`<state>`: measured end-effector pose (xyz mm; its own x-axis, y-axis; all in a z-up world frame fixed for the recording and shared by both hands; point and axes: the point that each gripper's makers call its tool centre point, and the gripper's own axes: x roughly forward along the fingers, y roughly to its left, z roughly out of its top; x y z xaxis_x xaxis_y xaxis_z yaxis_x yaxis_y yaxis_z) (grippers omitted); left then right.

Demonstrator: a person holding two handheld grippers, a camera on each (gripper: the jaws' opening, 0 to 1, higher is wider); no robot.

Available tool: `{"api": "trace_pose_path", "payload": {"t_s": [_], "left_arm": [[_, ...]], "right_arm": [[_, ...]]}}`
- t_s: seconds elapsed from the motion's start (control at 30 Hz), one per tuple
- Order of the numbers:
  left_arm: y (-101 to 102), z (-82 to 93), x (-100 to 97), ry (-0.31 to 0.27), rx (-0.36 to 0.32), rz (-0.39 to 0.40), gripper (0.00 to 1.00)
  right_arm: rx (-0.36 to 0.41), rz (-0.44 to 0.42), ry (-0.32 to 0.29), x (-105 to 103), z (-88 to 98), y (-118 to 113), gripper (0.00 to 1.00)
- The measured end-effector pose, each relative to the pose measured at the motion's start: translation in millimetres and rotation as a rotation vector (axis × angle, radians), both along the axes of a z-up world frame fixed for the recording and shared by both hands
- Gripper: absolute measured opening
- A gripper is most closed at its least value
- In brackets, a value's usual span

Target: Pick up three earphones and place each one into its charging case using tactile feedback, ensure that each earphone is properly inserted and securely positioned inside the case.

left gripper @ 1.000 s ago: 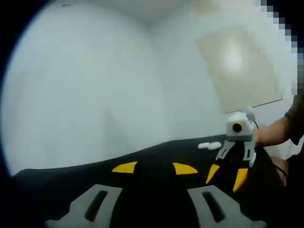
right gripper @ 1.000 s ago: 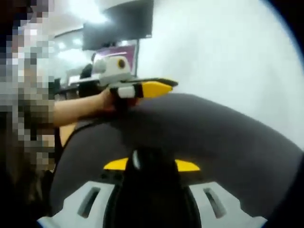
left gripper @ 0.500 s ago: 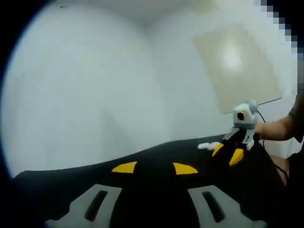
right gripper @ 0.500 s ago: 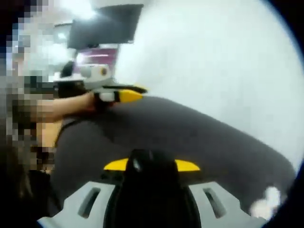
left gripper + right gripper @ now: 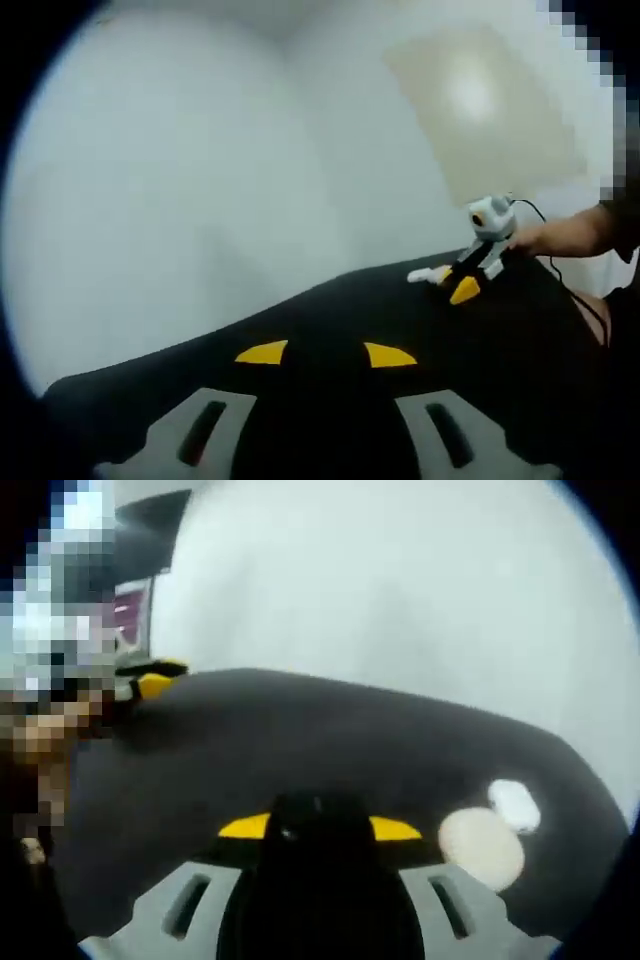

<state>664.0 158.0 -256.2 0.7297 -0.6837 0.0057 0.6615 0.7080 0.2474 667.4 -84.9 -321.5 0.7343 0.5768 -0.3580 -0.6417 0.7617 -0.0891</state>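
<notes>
White walls [image 5: 200, 180] rise behind a dark, matte table [image 5: 330, 320] that spans both views; a pale beige panel [image 5: 480, 110] hangs on the wall in the left gripper view, and a dark screen [image 5: 150, 520] sits high in the right gripper view. The left gripper [image 5: 325, 353] hovers over bare tabletop with its yellow-tipped jaws apart and nothing between them. Far across the table in that view the right gripper [image 5: 462, 285] points down at the far edge, held by a person's hand [image 5: 560, 235], just beside a small white earphone case [image 5: 425, 274]; a thin black cable [image 5: 545, 222] trails from it. In the right gripper view, the right gripper [image 5: 318, 828] is clamped on a black object [image 5: 315, 820], too blurred to identify. Near its right side lie a round cream-coloured case [image 5: 482, 845] and a white case [image 5: 514, 802], touching or nearly so. The left gripper's yellow tip [image 5: 155, 683] shows at far left.
</notes>
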Motion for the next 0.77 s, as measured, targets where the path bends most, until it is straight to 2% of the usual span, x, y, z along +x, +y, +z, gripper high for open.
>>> {"api": "trace_pose_path", "payload": {"t_s": [0.03, 0.07, 0.1, 0.17, 0.2, 0.27, 0.3, 0.33, 0.37, 0.4, 0.47, 0.5, 0.53, 0.57, 0.6, 0.63, 0.77], "left_arm": [[-0.4, -2.3, -0.4, 0.008, 0.006, -0.005, 0.25], [-1.2, -5.4, -1.0, 0.021, 0.012, -0.014, 0.26], [-2.8, -8.4, -2.8, 0.032, 0.024, -0.029, 0.26], [-4.8, -7.0, -6.0, 0.031, 0.017, -0.050, 0.26], [-4.3, -6.6, -5.9, 0.028, 0.012, -0.047, 0.26], [-0.5, -7.6, -4.7, 0.018, 0.035, -0.023, 0.25], [0.7, -5.9, -4.3, -0.005, 0.044, -0.009, 0.23], [2.4, -3.2, -3.6, -0.026, 0.048, 0.011, 0.22], [1.8, -2.0, -4.7, -0.031, 0.049, 0.016, 0.20], [2.6, 0.0, -5.1, -0.030, 0.040, 0.030, 0.20], [1.0, 5.8, -12.8, 0.025, -0.004, 0.051, 0.20], [-2.0, 15.1, -21.2, 0.053, -0.085, 0.061, 0.19], [-0.8, 17.3, -23.7, 0.076, -0.115, 0.086, 0.19], [0.5, 9.6, -28.9, 0.137, -0.095, 0.111, 0.19], [-2.2, 7.8, -36.2, 0.156, -0.098, 0.099, 0.19], [-4.1, 6.4, -42.0, 0.170, -0.119, 0.105, 0.19], [-5.8, 0.0, -57.2, 0.180, -0.120, 0.104, 0.20]], "right_arm": [[-0.006, 0.007, -0.011, -0.3, 4.0, -1.1, 0.39], [-0.004, -0.007, -0.052, 1.4, 12.6, -3.8, 0.41], [0.032, -0.025, -0.093, 2.3, 25.0, -2.8, 0.41], [0.196, -0.019, -0.161, -3.4, 57.8, 9.1, 0.38], [0.289, 0.010, -0.164, -9.7, 71.4, 17.6, 0.35], [0.445, 0.143, -0.089, -28.4, 81.8, 49.0, 0.29], [0.492, 0.212, -0.040, -37.5, 81.1, 65.5, 0.29], [0.532, 0.246, -0.006, -42.8, 79.7, 77.4, 0.29], [0.550, 0.282, 0.003, -47.1, 78.9, 88.3, 0.29], [0.532, 0.294, -0.008, -47.0, 75.3, 93.2, 0.30], [0.463, 0.275, -0.065, -40.3, 66.5, 95.6, 0.31], [0.440, 0.266, -0.083, -37.6, 59.3, 95.3, 0.31], [0.428, 0.262, -0.070, -36.8, 50.3, 94.6, 0.31], [0.344, 0.256, -0.048, -38.9, 42.0, 89.0, 0.31], [0.405, 0.261, -0.114, -39.8, 55.5, 88.9, 0.31], [0.407, 0.275, -0.132, -43.1, 57.1, 87.7, 0.31], [0.372, 0.245, -0.125, -37.9, 50.8, 79.7, 0.31]]}}
